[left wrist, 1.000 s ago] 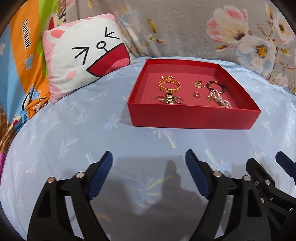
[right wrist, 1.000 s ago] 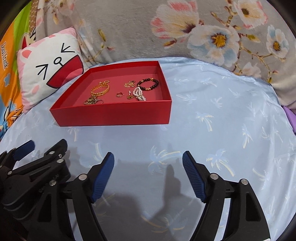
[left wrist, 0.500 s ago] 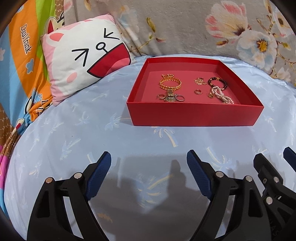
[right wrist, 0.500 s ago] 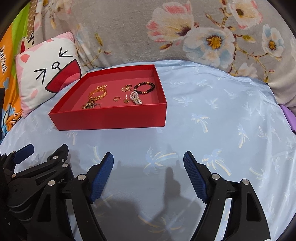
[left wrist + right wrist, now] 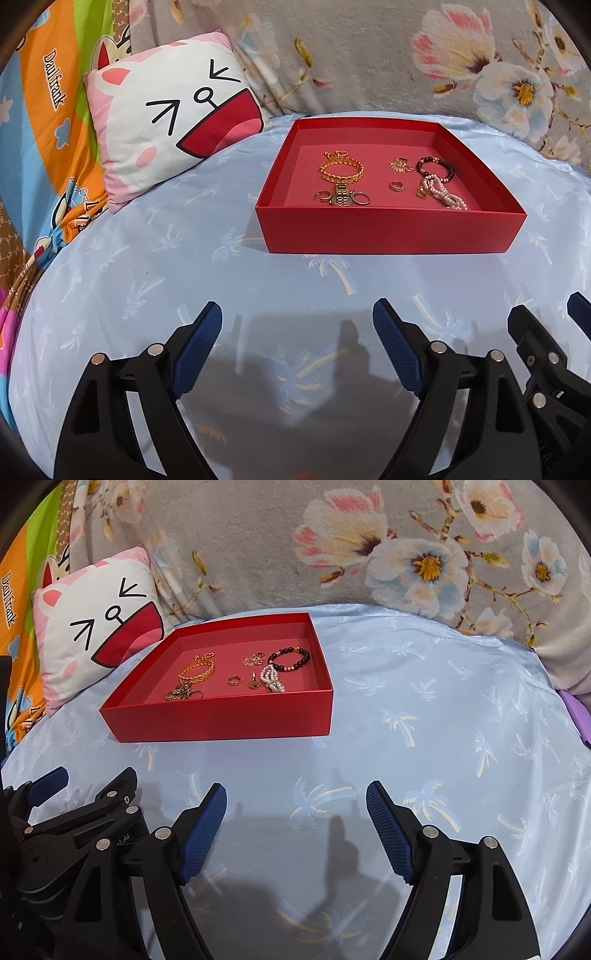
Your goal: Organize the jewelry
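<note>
A shallow red tray [image 5: 388,230] [image 5: 221,720] rests on the pale blue bedsheet and holds the jewelry. Inside lie a gold chain bracelet [image 5: 341,170] [image 5: 197,672], a gold watch with rings [image 5: 341,195], a small gold ring [image 5: 397,186] [image 5: 233,680], a dark bead bracelet [image 5: 436,168] [image 5: 290,659] and a pearl strand [image 5: 447,194] [image 5: 273,677]. My left gripper [image 5: 297,321] hovers open over the sheet, well short of the tray's front wall. My right gripper [image 5: 295,801] is open too, beside the left one, with nothing between its blue pads.
A pink-and-white cartoon cushion [image 5: 170,122] [image 5: 99,638] leans left of the tray. A grey floral blanket [image 5: 369,546] rises behind. A colourful printed cloth [image 5: 33,122] covers the far left. Bare sheet [image 5: 443,720] stretches to the tray's right.
Both views have tilted slightly, so the tray sits a little lower in the left wrist view. Neither gripper has opened, shut or touched anything.
</note>
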A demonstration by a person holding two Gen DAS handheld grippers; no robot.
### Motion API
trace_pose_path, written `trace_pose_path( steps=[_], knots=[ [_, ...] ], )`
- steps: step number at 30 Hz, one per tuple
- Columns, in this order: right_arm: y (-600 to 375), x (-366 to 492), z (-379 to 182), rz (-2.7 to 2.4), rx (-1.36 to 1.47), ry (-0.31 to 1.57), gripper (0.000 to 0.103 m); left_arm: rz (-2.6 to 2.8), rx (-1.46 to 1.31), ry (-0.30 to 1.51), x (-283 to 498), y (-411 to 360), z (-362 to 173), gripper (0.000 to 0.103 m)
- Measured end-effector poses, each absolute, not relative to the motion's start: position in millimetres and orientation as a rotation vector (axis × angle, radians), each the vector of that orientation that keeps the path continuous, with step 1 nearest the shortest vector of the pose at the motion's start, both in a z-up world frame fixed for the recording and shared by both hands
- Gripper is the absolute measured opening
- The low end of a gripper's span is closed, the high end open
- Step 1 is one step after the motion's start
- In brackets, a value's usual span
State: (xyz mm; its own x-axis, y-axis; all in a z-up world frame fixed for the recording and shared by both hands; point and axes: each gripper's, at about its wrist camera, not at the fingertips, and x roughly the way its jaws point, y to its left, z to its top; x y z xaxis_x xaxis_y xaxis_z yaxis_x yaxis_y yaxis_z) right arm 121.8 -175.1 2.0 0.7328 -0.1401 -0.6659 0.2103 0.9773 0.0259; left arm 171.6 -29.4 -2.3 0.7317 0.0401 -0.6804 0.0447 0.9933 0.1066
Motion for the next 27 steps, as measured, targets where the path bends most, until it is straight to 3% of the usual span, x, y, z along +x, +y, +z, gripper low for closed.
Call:
trace_pose_path(
  steps=[27],
  knots=[
    [-176.4, 120.6, 2.4, -0.194, 0.101, 0.72, 0.076, -0.007, 0.114, 0.741, 169.9, -29.0, -0.9, 0.081]
  ],
)
